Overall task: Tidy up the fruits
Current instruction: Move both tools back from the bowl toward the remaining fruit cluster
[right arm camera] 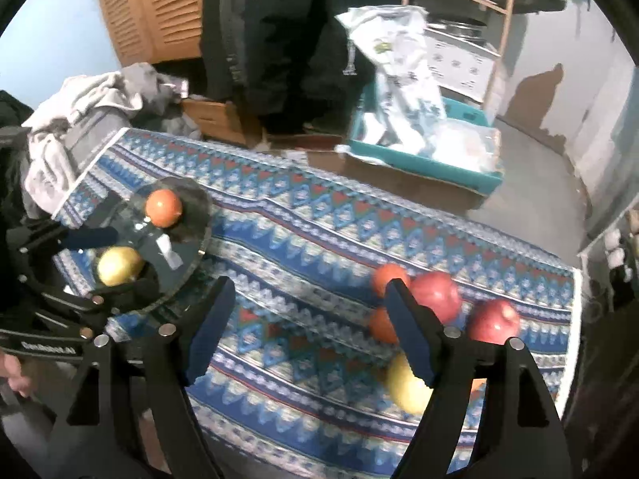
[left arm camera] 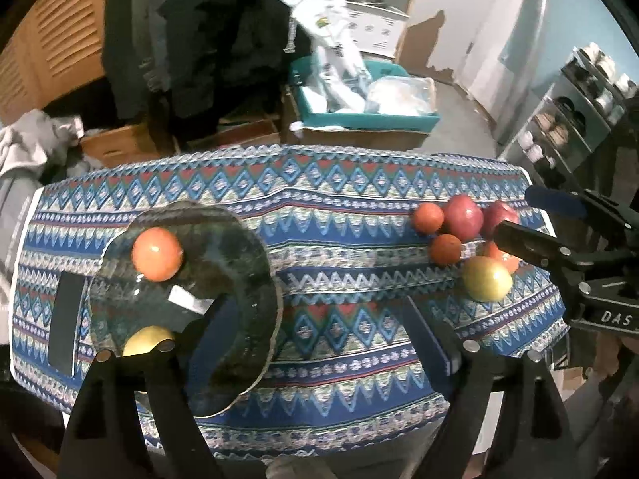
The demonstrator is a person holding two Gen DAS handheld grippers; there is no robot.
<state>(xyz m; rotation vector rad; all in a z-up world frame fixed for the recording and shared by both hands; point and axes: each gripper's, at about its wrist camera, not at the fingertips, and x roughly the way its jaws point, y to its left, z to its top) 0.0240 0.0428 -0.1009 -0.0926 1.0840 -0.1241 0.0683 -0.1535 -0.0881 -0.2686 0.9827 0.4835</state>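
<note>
Yellow fruit (right arm camera: 407, 389) is lying nearest, lower right of the right wrist view, partly behind one finger of the right gripper (right arm camera: 311, 331), which is hovering unclenched and empty. Red and orange fruits (right arm camera: 435, 295) are clustering just beyond. Glass plate (left arm camera: 239, 239), centre-left of the left view, is carrying two fruits beneath the released left gripper (left arm camera: 319, 335).
</note>
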